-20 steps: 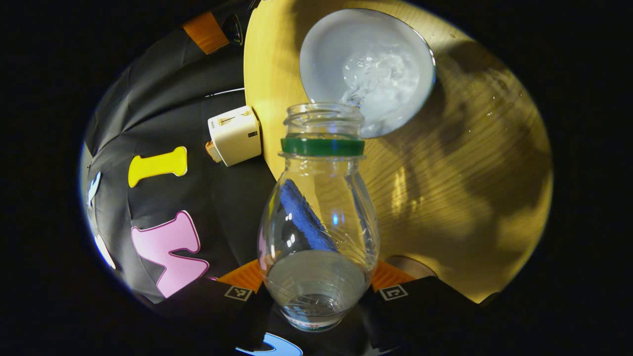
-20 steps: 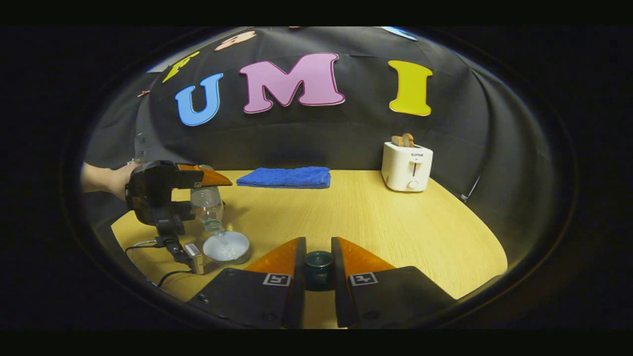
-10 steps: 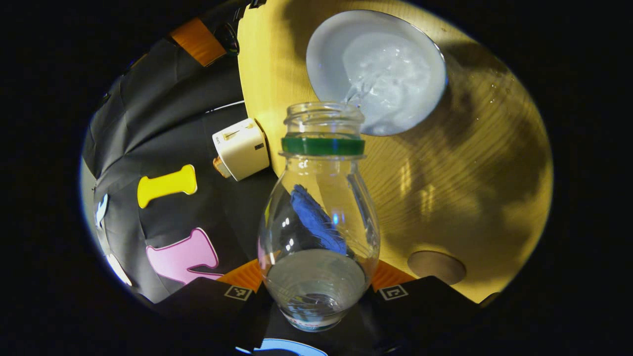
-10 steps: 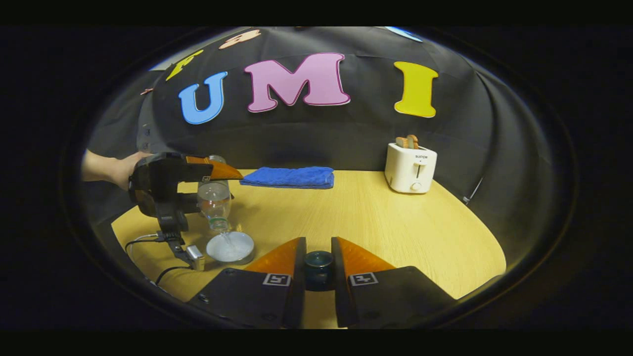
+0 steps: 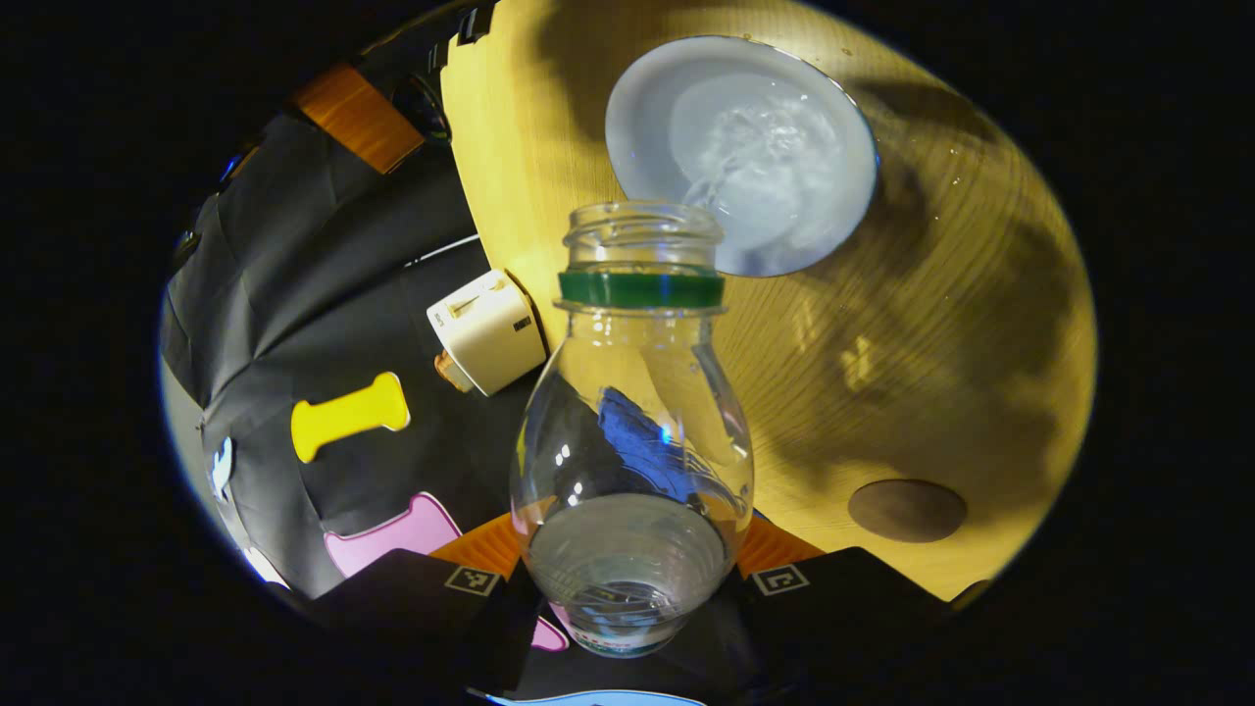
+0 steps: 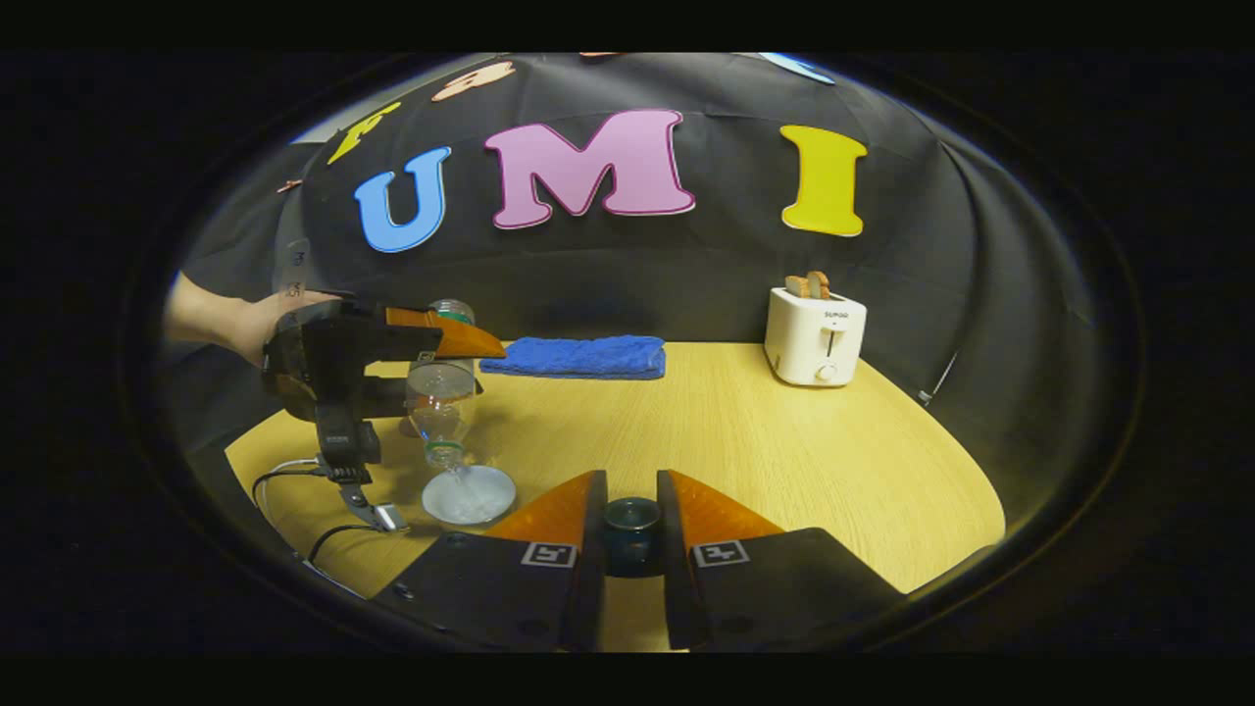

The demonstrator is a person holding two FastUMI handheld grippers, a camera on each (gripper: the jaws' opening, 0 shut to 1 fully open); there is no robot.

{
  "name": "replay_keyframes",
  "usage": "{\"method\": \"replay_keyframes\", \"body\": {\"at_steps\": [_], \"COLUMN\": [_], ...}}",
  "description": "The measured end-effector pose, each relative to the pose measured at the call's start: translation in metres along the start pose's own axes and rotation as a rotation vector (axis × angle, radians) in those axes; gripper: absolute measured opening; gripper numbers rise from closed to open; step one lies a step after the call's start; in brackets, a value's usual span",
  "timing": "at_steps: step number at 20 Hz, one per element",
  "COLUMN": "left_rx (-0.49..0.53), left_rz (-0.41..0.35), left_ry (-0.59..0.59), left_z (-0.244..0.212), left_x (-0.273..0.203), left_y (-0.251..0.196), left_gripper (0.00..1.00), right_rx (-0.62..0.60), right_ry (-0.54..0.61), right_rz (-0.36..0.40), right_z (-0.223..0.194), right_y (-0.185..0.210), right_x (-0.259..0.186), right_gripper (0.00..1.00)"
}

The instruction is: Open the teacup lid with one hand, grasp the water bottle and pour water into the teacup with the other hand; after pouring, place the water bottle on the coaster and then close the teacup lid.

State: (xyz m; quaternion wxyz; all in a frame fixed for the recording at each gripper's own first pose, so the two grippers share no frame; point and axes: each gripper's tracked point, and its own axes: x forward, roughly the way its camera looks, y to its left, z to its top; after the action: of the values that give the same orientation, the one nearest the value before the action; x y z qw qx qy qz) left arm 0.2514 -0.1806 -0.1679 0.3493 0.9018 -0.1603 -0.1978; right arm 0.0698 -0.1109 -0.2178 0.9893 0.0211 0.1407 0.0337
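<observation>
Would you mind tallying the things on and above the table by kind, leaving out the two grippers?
Water bottle: 1
Teacup: 1
Teacup lid: 1
Coaster: 1
Blue towel: 1
Toaster: 1
Total: 6

A rounded light-wood table (image 6: 784, 441) stands in a booth walled with black cloth (image 6: 608, 279); a white toaster (image 6: 816, 334) sits near its far right edge; a folded blue towel (image 6: 574, 357) lies at the far side; warm light casts soft shadows.
</observation>
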Motion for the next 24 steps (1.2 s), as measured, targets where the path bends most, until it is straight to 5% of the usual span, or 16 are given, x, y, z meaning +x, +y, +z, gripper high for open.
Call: {"method": "replay_keyframes", "body": {"at_steps": [8,24], "left_rx": [0.098,0.108], "left_rz": [0.025,0.001], "left_ry": [-0.02,-0.013], "left_z": [-0.009,-0.006], "left_x": [0.005,0.006], "left_y": [0.018,0.02], "left_gripper": [0.78,0.78], "right_rx": [-0.009,-0.007], "right_ry": [-0.004,-0.008], "right_rz": [0.011,0.011], "right_z": [0.0,0.003], "right_y": [0.001,-0.005], "right_x": [-0.004,-0.005], "right_gripper": [0.28,0.26]}}
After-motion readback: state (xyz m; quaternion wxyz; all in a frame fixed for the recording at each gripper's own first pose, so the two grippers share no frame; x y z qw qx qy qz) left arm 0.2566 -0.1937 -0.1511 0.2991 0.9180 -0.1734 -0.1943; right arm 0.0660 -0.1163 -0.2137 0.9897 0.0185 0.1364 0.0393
